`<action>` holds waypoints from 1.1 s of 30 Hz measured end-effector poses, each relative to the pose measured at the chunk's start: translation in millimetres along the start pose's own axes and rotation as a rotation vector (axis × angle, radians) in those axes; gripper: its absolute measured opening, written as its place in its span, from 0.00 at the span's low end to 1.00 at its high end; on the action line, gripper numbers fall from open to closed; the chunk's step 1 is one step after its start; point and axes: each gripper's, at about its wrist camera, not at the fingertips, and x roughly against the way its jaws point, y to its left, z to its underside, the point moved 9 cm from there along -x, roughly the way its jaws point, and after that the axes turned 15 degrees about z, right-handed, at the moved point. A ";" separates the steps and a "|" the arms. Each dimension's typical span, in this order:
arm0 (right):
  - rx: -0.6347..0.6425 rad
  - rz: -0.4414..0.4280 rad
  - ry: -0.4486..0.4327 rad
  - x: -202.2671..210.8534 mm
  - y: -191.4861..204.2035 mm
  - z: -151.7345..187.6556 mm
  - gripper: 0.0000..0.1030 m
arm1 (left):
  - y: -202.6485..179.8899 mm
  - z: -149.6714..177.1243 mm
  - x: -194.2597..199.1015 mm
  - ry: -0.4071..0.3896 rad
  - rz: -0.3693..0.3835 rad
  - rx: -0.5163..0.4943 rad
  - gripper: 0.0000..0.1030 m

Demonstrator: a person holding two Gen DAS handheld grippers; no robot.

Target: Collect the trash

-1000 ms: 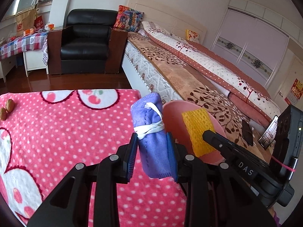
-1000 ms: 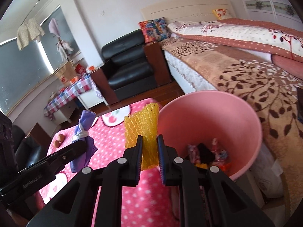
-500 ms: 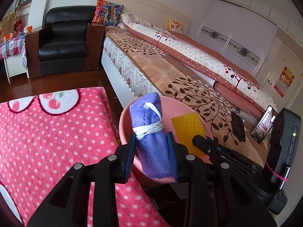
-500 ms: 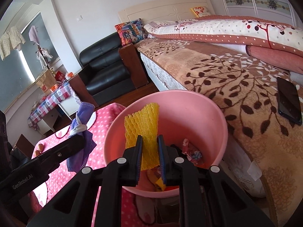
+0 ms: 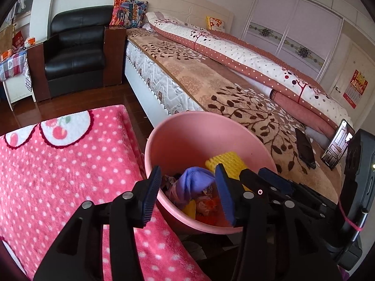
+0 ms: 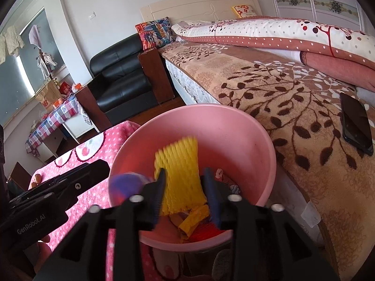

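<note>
A pink bin (image 5: pixel 199 138) stands between the pink-covered table and the bed, with wrappers and scraps in its bottom. My left gripper (image 5: pixel 187 194) hangs over its near rim, its jaws opening. A purple cloth (image 5: pixel 194 182) is loose below them, dropping into the bin. My right gripper (image 6: pixel 185 194) is over the same pink bin (image 6: pixel 234 138), its jaws opening too. A yellow foam net (image 6: pixel 178 171) sits blurred between them, free of the pads. The purple cloth (image 6: pixel 126 185) is a blur at the bin's left. The right gripper (image 5: pixel 276 185) is close beside the left one.
A table under a pink dotted cloth (image 5: pixel 58 164) lies left of the bin, with two nuts (image 6: pixel 36 179) on it. The bed with a brown leaf blanket (image 6: pixel 293 98) runs along the right, a dark phone (image 6: pixel 356 121) on it. A black armchair (image 5: pixel 77 53) stands behind.
Both grippers moved from beside the table to over the bin and opened. The purple cloth left the left jaws and the yellow net slipped free of the right jaws.
</note>
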 end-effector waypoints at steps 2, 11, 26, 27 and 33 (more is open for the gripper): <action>0.001 -0.004 -0.002 2.1 0.5 -0.1 0.47 | -1.0 -1.0 2.2 -0.006 -0.004 -0.004 0.48; 0.034 0.001 -0.045 26.1 10.3 3.6 0.62 | -6.6 -7.6 30.2 -0.073 -0.074 -0.069 0.48; 0.089 -0.050 -0.121 86.1 52.0 15.0 0.73 | -11.1 -3.3 100.1 -0.171 -0.142 -0.115 0.45; 0.092 -0.050 -0.125 89.4 53.7 15.4 0.74 | -10.4 -2.2 103.2 -0.173 -0.141 -0.111 0.45; 0.094 -0.057 -0.134 103.7 60.3 19.1 0.75 | -7.9 4.5 118.5 -0.184 -0.143 -0.101 0.45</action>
